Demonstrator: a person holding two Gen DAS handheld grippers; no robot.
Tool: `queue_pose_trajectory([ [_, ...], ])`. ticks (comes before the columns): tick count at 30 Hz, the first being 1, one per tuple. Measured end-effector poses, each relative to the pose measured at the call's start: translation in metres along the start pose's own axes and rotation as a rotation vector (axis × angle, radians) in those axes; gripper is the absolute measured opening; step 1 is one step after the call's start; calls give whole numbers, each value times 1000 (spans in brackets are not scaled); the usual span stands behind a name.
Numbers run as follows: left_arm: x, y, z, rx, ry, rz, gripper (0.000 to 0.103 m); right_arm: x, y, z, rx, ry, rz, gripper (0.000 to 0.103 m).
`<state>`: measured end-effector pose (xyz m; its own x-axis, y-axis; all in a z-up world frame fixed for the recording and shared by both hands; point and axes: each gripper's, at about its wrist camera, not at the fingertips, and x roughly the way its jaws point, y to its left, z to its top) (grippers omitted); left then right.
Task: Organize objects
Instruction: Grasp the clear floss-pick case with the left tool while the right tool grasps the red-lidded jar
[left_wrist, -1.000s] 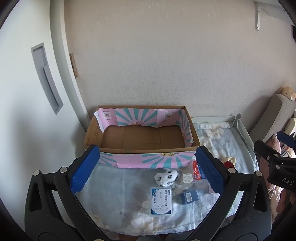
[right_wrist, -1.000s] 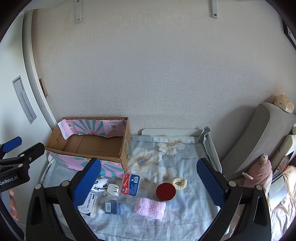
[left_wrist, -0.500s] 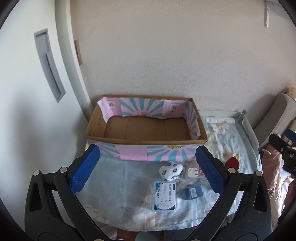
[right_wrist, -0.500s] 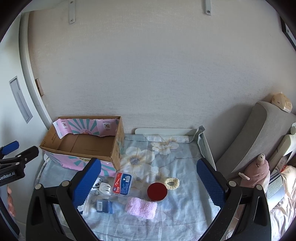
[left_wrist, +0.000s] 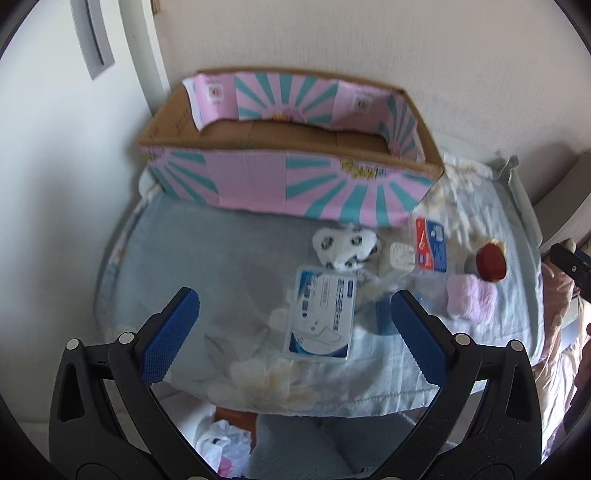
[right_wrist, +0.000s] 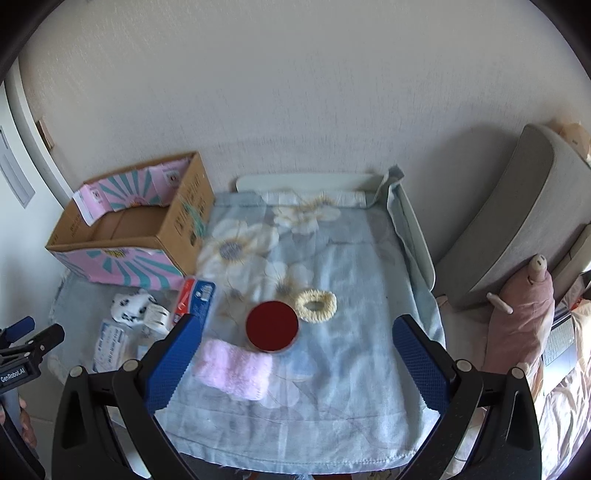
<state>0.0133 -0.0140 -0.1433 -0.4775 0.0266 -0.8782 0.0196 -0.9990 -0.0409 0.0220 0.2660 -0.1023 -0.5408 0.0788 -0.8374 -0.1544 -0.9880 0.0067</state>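
both wide-open, empty grippers have dropped closer to the floral-cloth counter (right_wrist: 332, 258), the left gripper (left_wrist: 291, 325) now over the white-and-blue flat packet (left_wrist: 321, 317), the right gripper (right_wrist: 295, 347) nearing the round red-lidded tin (right_wrist: 272, 325), so picking for the still-empty pink-and-teal cardboard box (left_wrist: 288, 184) looks imminent.

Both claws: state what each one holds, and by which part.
Nothing is held. The left claw is open above the white packet; the right claw is open over the red lid.
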Motion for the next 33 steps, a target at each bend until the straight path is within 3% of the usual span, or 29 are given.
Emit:
queue_pose_trajectory([
  [7, 45, -12, -21, -24, 80, -10, 102, 44, -9, -15, -22, 82, 31, 103],
  [12, 66, -14, -28, -21, 94, 12, 101, 71, -4, -22, -22, 127, 66, 103],
  [17, 79, -14, -27, -10, 98, 30, 91, 92, 1, -19, -27, 139, 85, 99],
  [24, 95, -26, -29, 47, 118, 20, 71, 119, 8, -15, -15, 177, 99, 71],
  [29, 99, -33, -31, 66, 121, 4, 57, 126, 15, -11, -24, 182, 99, 60],
  [31, 100, -36, -32, 78, 117, 4, 57, 128, 18, -11, -33, 187, 104, 53],
  [33, 101, -36, -33, 76, 116, -2, 57, 128, 20, -12, -40, 182, 93, 52],
])
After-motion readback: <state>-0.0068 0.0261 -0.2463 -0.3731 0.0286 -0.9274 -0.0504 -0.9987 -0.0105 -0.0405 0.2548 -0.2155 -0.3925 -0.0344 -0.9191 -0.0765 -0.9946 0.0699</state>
